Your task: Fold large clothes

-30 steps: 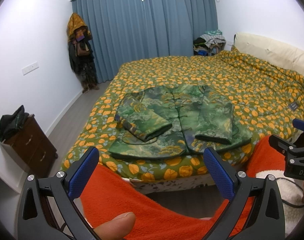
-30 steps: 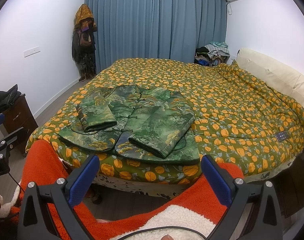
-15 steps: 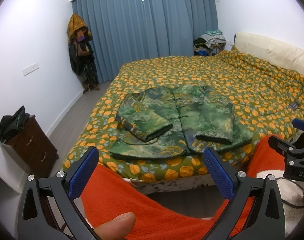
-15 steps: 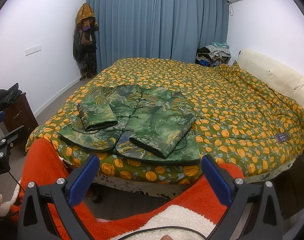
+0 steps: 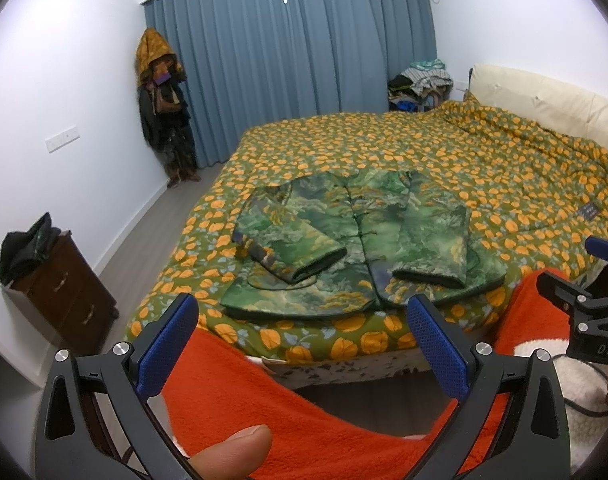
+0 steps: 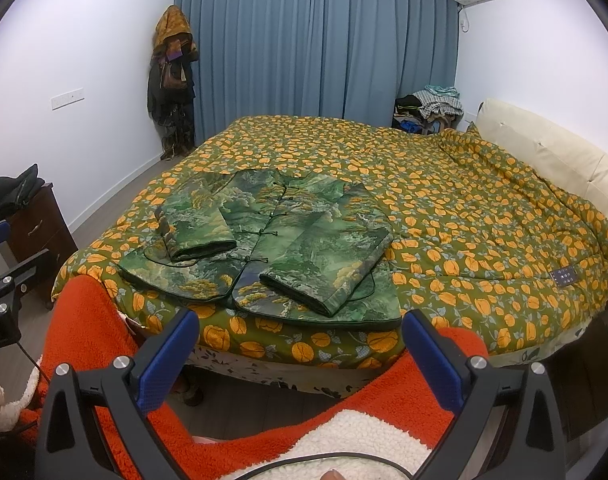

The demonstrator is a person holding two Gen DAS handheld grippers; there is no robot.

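Ahead of the tongs, a green padded cloth jacket (image 5: 356, 248) looks faintly glossy on a matt orange-flowered quilt (image 5: 484, 168). Beneath them lies rough orange fleece (image 6: 83, 320); left, a dark wooden cabinet (image 5: 63, 292).

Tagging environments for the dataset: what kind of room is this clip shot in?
A home bedroom, almost certainly. A large bed with a floral duvet fills the room, closed blue curtains cover the far wall, and a dark wooden nightstand stands nearby. A green jacket lies on the bed, sleeves folded in.
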